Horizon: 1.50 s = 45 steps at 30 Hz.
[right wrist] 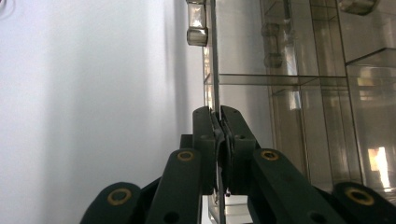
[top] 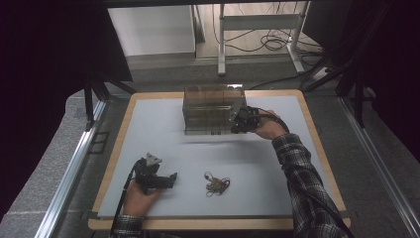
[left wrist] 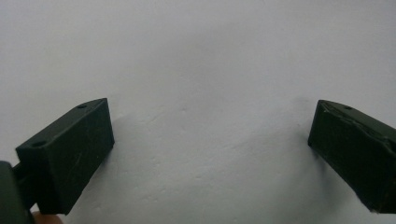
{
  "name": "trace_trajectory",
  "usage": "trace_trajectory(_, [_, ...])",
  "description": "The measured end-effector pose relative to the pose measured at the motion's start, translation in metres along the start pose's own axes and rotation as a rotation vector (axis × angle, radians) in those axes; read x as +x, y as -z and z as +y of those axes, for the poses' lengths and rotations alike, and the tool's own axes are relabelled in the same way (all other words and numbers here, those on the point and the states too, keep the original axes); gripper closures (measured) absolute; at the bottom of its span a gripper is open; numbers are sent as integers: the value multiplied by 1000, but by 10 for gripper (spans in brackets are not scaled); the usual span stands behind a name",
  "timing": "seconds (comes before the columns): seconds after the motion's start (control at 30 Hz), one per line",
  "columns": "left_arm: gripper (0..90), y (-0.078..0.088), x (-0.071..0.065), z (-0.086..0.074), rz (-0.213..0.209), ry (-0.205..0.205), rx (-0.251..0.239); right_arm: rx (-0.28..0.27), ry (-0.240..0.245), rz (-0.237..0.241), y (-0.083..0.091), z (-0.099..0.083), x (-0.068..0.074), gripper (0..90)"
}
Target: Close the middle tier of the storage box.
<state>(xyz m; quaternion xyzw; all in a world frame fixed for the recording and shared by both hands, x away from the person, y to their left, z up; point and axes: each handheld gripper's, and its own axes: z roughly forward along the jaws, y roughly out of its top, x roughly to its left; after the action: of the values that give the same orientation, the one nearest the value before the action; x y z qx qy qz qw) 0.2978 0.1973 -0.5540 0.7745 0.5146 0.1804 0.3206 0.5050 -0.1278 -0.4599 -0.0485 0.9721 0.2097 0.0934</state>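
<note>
- Your right gripper (top: 236, 120) sits at the front right corner of the clear box (top: 212, 106), toward the far middle of the white mat (top: 163, 134).
- In the right gripper view, its jaws are pinched tight on a thin clear panel (right wrist: 215, 70) of the box; the panel's edge runs straight up from between the pads. Clear hinge knuckles (right wrist: 196, 23) sit on that edge, farther up.
- Your right hand (top: 270, 128) wraps the gripper body from the right. The forearm, in a plaid sleeve (top: 302, 183), comes up from the bottom right corner, and the wrist bends inward toward the box.
- The gripper's cable arcs over the back of that hand.
- The box stands upright, divided inside into compartments, its tinted walls see-through.
- Your left gripper (top: 172, 179) lies low on the mat at near left, pointing to the right across the table, the grey three-cornered plate on top.
- Your left hand (top: 140, 197) holds it from below and behind, near the mat's front edge.
- In the left gripper view, the jaws stand wide apart with nothing between them, bare mat beyond.
- A small tangle of brownish cord or chain (top: 217, 184) lies on the mat just right of the left gripper's tips, not touching them. What it is made of, you cannot tell from here.
- The two grippers are well apart, one at the box, one near the front edge.
</note>
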Motion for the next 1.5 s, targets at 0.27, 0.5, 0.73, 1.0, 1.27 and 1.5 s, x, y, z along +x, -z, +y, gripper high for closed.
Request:
trace_trajectory(0.27, [8, 0, 0, 0, 0, 0, 0, 2, 9, 7, 0, -1, 4, 854])
trace_trajectory(0.5, [7, 0, 0, 0, 0, 0, 0, 4, 17, 11, 0, 0, 8, 856])
trace_trajectory(0.73, [7, 0, 0, 0, -1, 1, 0, 4, 25, 18, -1, 0, 10, 856])
trace_trajectory(1.0, [7, 0, 0, 0, -1, 0, 0, 7, 40, 9, -1, -1, 13, 856])
trace_trajectory(1.27, [8, 0, 0, 0, 0, 0, 0, 19, 57, -14, -2, 1, 16, 844])
trace_trajectory(1.5, [7, 0, 0, 0, 0, 0, 0, 15, 60, -24, -2, 2, 17, 809])
